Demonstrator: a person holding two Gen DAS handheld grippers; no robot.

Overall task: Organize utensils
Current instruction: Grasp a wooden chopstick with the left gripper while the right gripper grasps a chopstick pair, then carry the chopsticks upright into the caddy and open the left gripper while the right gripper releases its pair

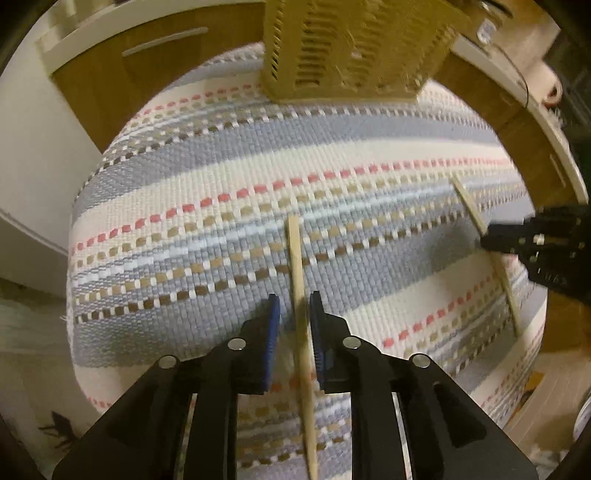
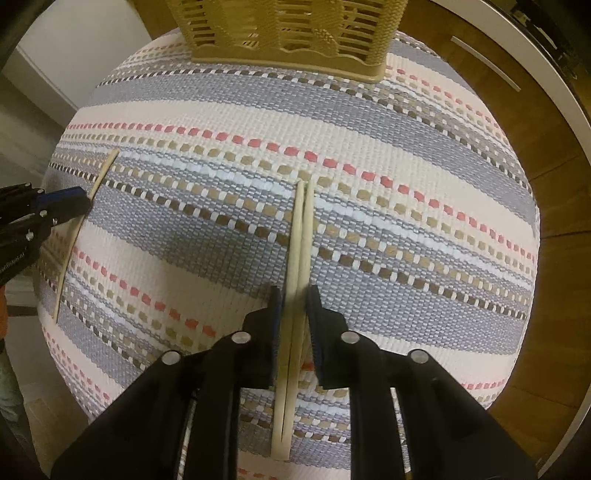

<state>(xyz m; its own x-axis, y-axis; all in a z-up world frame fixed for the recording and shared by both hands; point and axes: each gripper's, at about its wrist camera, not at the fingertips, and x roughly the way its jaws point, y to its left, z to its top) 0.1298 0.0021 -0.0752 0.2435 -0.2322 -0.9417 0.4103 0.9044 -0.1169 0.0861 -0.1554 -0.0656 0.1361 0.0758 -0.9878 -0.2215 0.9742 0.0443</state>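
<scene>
With the slatted basket (image 2: 288,37) at the bench's far edge showing no utensils, left tongs (image 1: 294,325) straddle one chopstick (image 1: 297,266), right tongs (image 2: 294,314) narrowly bracket a pair of chopsticks (image 2: 301,236) — nothing sorted yet.

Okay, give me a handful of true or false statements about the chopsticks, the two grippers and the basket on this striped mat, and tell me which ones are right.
1. A single wooden chopstick lies between the open fingers of the left gripper. True.
2. The right gripper straddles a pair of wooden chopsticks lying side by side. True.
3. The beige slatted plastic basket sits at the near edge of the striped woven mat, behind the grippers. False: it stands at the far edge, ahead of both.
4. The right gripper is clamped on a metal spoon. False: its jaws are open around chopsticks.
</scene>
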